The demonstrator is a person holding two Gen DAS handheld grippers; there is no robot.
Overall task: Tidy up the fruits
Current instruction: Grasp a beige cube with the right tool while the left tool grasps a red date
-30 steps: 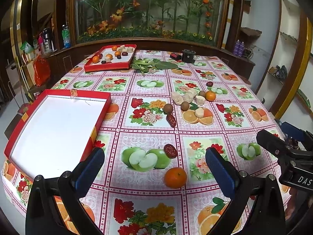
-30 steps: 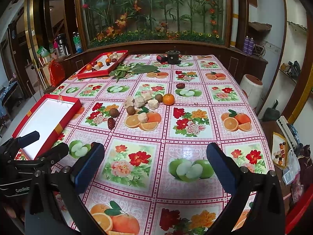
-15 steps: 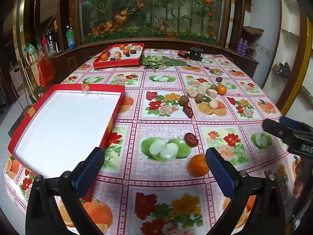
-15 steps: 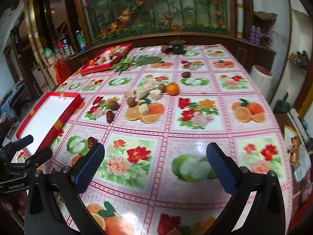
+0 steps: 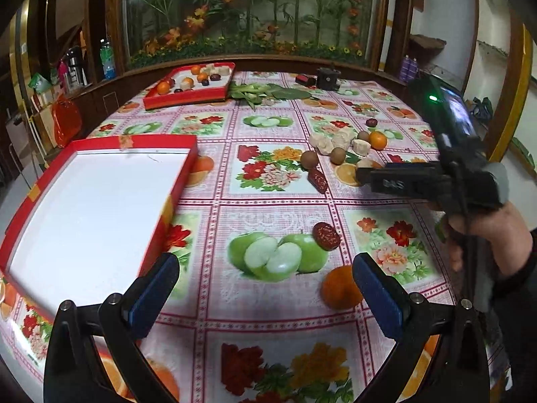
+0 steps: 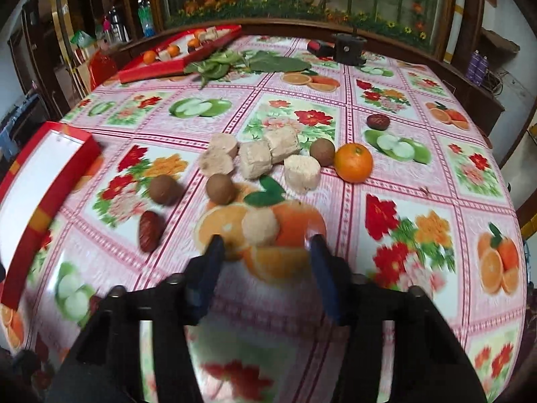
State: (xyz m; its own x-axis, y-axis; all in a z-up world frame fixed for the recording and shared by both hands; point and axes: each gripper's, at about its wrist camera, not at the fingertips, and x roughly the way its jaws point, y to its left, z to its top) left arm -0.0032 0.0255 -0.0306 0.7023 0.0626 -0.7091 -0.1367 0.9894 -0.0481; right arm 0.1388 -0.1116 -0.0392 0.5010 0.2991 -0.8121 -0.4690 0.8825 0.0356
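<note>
Fruits, loose, on a round table under a glossy pink-checked oilcloth printed with apples, oranges and flowers (image 5: 268, 198).

Left wrist view, near to far:
- Left gripper (image 5: 265, 288), blue-padded black fingers, spread wide and empty, low in frame above the cloth.
- Round orange mandarin (image 5: 340, 287), lower right, just inside the right-hand finger, touching neither pad.
- Dark red wrinkled date (image 5: 326, 236), just above the mandarin, lying on a printed apple.
- Shallow red cardboard box with white floor (image 5: 161, 208), left of frame, nothing inside it.
- Second dark red date (image 5: 318, 179), centre right.
- Two brown round longan-like fruits (image 5: 337, 155), above that date.
- Person's hand (image 5: 483, 235), right edge, holding the black handle of the other tool.
- Second red tray holding mixed fruit (image 5: 188, 95), upper left, far side of the table.
- Green leafy stems (image 5: 265, 92), just right of that tray.

Right wrist view, near to far:
- Right gripper (image 6: 265, 248), fingers parted and holding nothing, lower centre; this part of the frame is motion-blurred.
- Pale beige cut cylinder piece (image 6: 260, 226), lying just beyond and between the fingertips, on a printed orange.
- Cluster of similar beige pieces (image 6: 258, 158), mid-frame.
- Second orange mandarin (image 6: 353, 163), right of the cluster.
- Small dark maroon round fruit (image 6: 378, 121), above the mandarin.
- Black squat device (image 6: 347, 47), top centre.
</note>
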